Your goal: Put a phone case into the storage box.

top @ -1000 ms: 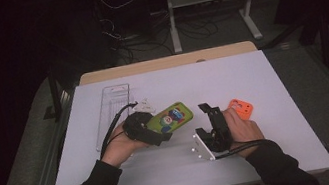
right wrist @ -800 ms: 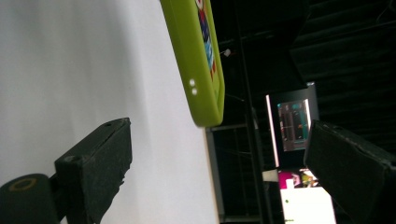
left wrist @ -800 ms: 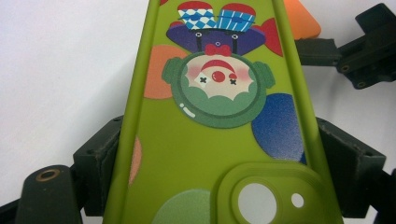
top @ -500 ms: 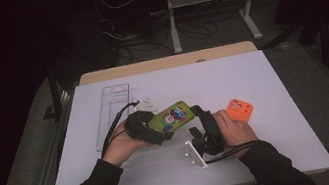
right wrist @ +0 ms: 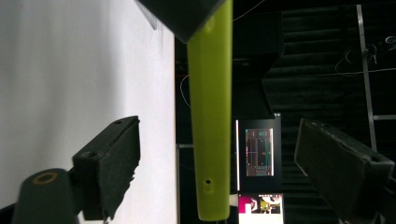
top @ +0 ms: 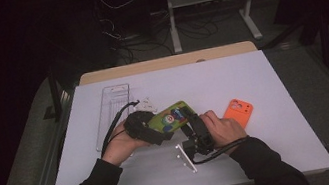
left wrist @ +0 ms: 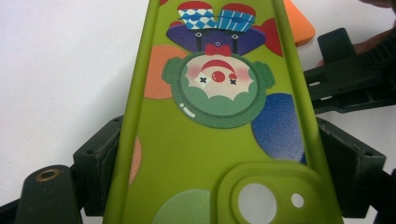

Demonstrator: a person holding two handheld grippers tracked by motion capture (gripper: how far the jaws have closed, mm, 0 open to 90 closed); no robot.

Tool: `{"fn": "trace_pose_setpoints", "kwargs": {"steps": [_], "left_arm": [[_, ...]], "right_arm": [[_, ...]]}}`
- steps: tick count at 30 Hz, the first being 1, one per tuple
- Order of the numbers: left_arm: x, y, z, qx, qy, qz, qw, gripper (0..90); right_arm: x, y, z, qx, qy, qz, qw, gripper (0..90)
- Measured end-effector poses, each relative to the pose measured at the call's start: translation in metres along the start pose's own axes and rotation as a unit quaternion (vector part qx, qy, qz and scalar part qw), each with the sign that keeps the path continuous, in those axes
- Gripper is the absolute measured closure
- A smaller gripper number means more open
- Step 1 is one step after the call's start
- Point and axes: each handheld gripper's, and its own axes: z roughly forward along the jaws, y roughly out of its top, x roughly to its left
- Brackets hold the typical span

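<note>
Your right gripper (top: 192, 124) has swung left from the orange case (top: 238, 111), its jaws closing but still apart astride the free end of the green case (top: 173, 117), whose other end your left gripper (top: 156, 133) clamps edgewise above the table (top: 272, 79).

Lime-green phone case (left wrist: 205, 154), printed with a clown face (red nose, green ruff, blue-checked hat) and blue, orange and red discs. Second phone case (top: 237, 109): plain orange. Table (top: 251, 78): white.
</note>
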Motion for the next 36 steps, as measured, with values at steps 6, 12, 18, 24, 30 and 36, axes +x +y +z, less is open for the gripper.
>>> {"fn": "trace_pose_setpoints", "kwargs": {"steps": [6,12,18,24,30,36], "left_arm": [[-0.0022,0.0001,0.0019,0.003,0.0,0.007,1.0,15.2],[-0.004,0.0,0.0043,0.01,-0.001,0.008,0.9999,15.2],[-0.0041,-0.0002,0.004,0.012,0.0,0.01,0.9999,15.2],[-0.0037,-0.0003,0.0036,0.01,-0.001,0.009,0.9999,15.2],[-0.0044,-0.0003,0.0043,0.003,-0.006,0.0,1.0,15.2],[-0.0026,-0.0011,0.0032,0.003,-0.011,0.005,0.9999,14.6]], "right_arm": [[0.0011,0.0008,-0.0022,0.004,0.002,0.006,1.0,35.1],[0.0021,0.0015,-0.004,0.003,0.013,0.004,0.9999,50.9],[0.0024,0.0019,-0.0046,0.0,0.024,0.0,0.9997,66.2],[0.0026,0.0029,-0.0054,-0.002,0.033,-0.002,0.9994,74.0],[0.0025,0.0037,-0.0064,-0.003,0.034,-0.006,0.9994,75.7],[0.0012,0.0033,-0.0076,-0.002,0.038,0.0,0.9993,76.3]]}}
